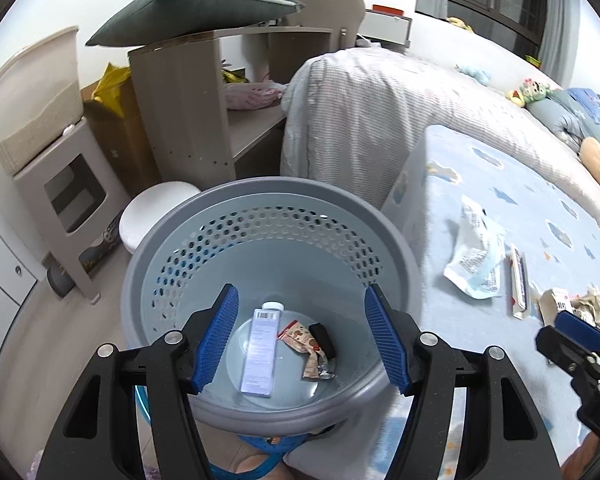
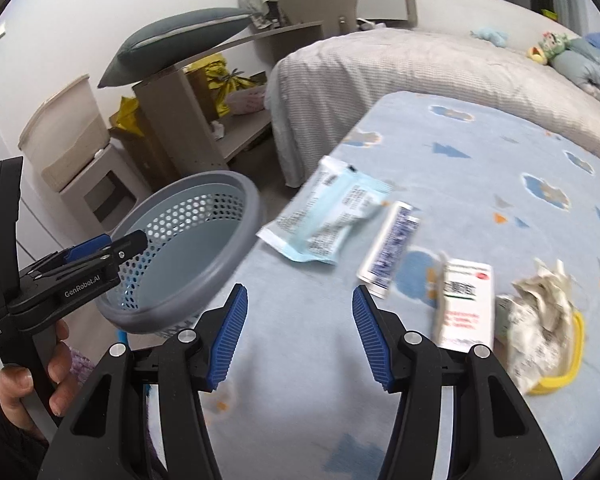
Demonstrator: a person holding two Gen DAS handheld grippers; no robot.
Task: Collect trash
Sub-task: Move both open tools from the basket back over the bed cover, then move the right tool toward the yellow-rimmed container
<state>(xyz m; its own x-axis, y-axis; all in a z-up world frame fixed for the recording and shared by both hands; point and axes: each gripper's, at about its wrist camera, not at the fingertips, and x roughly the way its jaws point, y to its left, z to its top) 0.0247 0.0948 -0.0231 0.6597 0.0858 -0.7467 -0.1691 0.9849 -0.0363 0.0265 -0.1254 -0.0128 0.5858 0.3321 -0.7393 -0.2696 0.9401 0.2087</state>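
Observation:
My left gripper [image 1: 302, 300] hangs open and empty over a grey perforated basket [image 1: 260, 186]. A white bottle box [image 1: 260, 350], snack wrappers [image 1: 304, 340] and a small black object [image 1: 324, 338] lie in the basket. My right gripper [image 2: 300, 292] is open and empty above the blue patterned blanket [image 2: 480, 152]. Ahead of it lie a light blue packet [image 2: 328, 216], a long white-and-blue box [image 2: 388, 248], a white-and-red box [image 2: 466, 304] and crumpled paper [image 2: 540, 312] on something yellow [image 2: 572, 360]. The right wrist view shows the basket [image 2: 220, 182] at the bed's left edge, with a hand holding the left gripper [image 2: 128, 244] over it.
A grey striped bedspread [image 1: 360, 112] covers the bed behind the blanket, with plush toys [image 1: 532, 92] further back. On the floor to the left stand a white round lid [image 1: 160, 212], a beige stool [image 1: 68, 188] and a desk [image 1: 188, 112] with a dark pillow [image 1: 192, 4] on it.

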